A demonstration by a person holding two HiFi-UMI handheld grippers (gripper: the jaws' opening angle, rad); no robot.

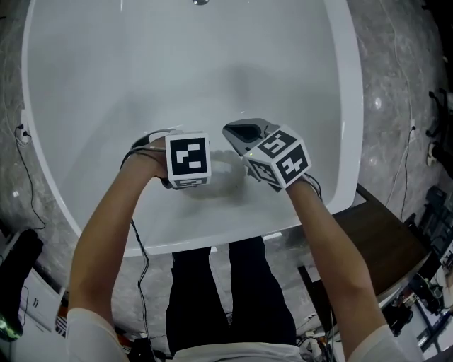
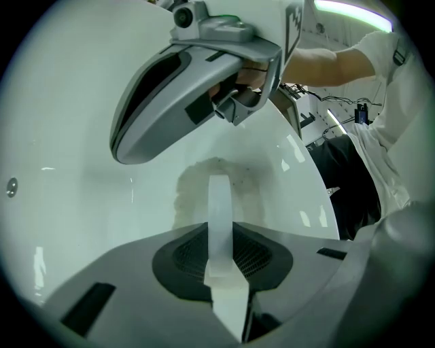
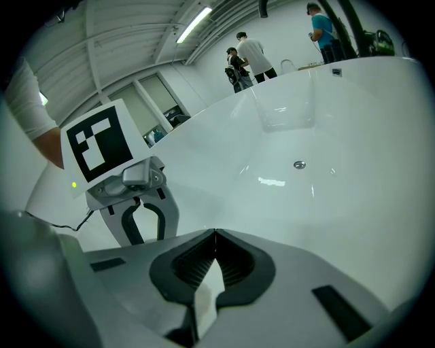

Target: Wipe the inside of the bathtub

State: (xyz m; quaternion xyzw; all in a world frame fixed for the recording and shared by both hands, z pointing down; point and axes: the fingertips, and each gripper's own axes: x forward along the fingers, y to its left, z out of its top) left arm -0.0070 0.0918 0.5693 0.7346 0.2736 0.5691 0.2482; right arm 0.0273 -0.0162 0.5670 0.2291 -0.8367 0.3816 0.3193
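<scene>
On the left gripper (image 2: 218,239) the fingers pinch a thin cloth (image 2: 219,197) edge; on the right gripper (image 3: 216,233) they sit together. Rubbed against the slick bathtub (image 1: 141,63), that slim hold could slip.

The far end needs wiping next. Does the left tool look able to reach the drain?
Probably yes: the left tool, shut on the cloth, has only bare bathtub floor between it and the drain, but reaching it likely takes a long lean.
</scene>
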